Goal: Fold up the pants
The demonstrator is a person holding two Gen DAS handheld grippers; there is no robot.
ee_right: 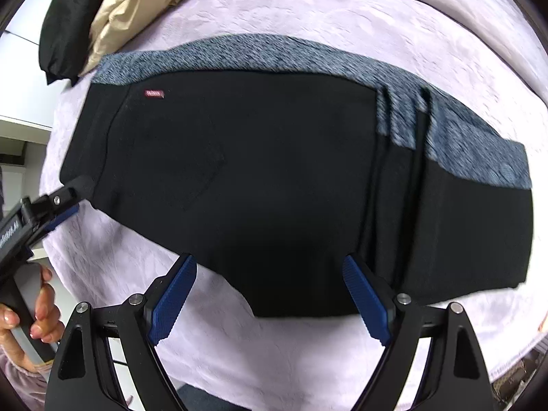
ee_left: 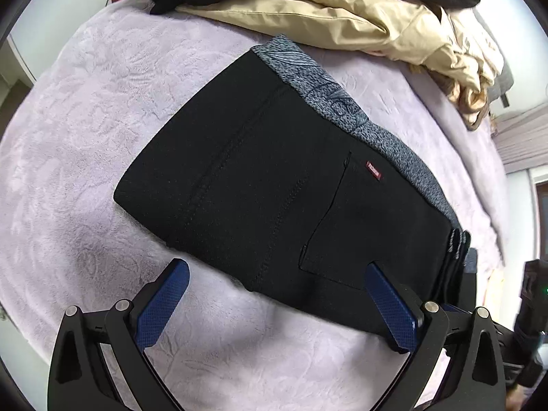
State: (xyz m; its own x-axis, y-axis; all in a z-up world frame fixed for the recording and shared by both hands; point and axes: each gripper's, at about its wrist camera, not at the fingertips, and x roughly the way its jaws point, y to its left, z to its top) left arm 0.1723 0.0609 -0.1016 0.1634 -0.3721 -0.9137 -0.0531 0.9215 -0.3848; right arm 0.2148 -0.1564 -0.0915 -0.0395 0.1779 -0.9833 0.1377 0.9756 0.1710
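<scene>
A: Why do the pants [ee_right: 239,171] lie so compact on the lilac blanket [ee_right: 308,359]?

B: They look already folded into a thick block, grey lining showing along the edge farthest from the tool, so I judge the fold nearly done.

A: And the right gripper [ee_right: 270,294]?

B: It points straight down, jaws spread wide, nothing between them; the pants' near edge sits just ahead of its fingertips.

A: The left gripper [ee_left: 277,294]?

B: Tilted steeply down, also wide open and empty, its right-hand finger over the pocket corner. A hand [ee_right: 30,315] grips its handle. The beige jacket [ee_left: 359,24] lies well beyond.
</scene>
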